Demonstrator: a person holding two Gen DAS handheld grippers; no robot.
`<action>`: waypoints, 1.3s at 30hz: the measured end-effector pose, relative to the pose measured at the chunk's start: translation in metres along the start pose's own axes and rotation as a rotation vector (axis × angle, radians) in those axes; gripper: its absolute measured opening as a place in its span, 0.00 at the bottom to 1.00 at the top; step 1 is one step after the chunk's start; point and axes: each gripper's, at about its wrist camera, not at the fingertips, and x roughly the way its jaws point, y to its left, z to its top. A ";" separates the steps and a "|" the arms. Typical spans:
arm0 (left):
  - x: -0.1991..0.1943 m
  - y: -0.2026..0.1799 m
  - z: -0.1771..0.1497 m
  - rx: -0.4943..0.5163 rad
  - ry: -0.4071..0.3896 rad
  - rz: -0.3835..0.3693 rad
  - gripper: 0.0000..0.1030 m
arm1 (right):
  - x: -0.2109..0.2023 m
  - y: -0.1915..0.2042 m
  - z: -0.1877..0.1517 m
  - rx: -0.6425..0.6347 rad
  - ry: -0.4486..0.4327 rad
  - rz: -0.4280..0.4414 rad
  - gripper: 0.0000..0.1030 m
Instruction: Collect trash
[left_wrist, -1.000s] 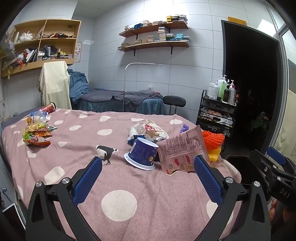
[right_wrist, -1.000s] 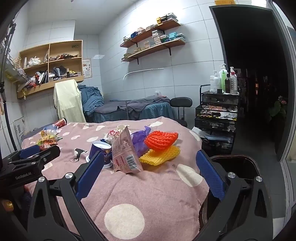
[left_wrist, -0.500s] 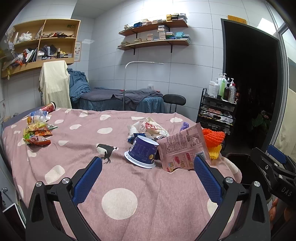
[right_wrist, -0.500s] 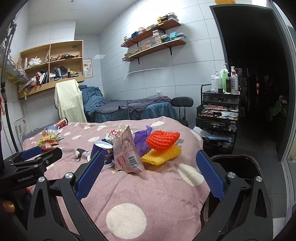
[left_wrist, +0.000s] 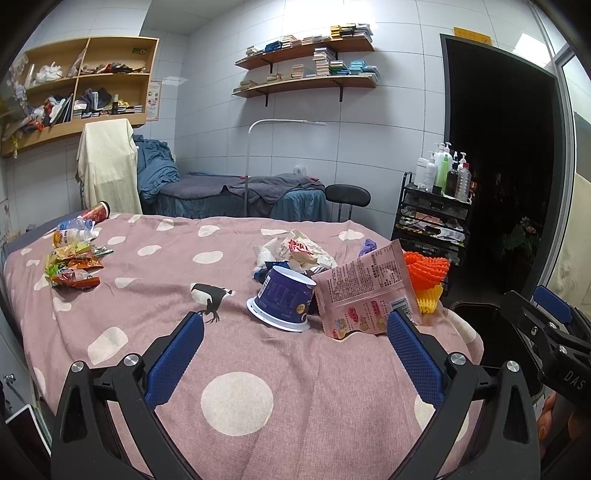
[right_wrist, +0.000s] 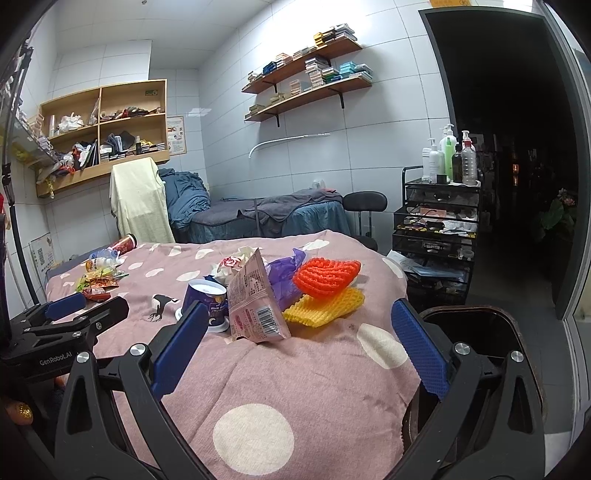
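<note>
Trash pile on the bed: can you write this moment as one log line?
left hand-held gripper: open, empty | right hand-held gripper: open, empty | cup, packet, nets: on bed | bin: beside bed

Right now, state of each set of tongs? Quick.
Left tongs: open, holding nothing, above the pink bedspread.
Right tongs: open, holding nothing, next to the black bin.

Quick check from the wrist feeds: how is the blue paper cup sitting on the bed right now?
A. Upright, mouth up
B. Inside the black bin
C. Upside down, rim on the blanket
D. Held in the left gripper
C: the blue paper cup rests with its wide white rim on the pink blanket, beside the pink snack bag, and neither gripper touches it.
</note>
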 end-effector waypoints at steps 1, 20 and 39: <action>0.000 0.000 0.000 0.000 0.000 0.000 0.95 | 0.000 0.000 0.000 0.000 0.000 0.000 0.95; 0.005 -0.003 -0.005 -0.003 0.012 -0.004 0.95 | 0.002 0.004 -0.004 0.000 0.003 0.008 0.95; 0.005 -0.003 -0.005 -0.006 0.019 -0.008 0.95 | 0.002 0.004 -0.004 0.002 0.005 0.007 0.95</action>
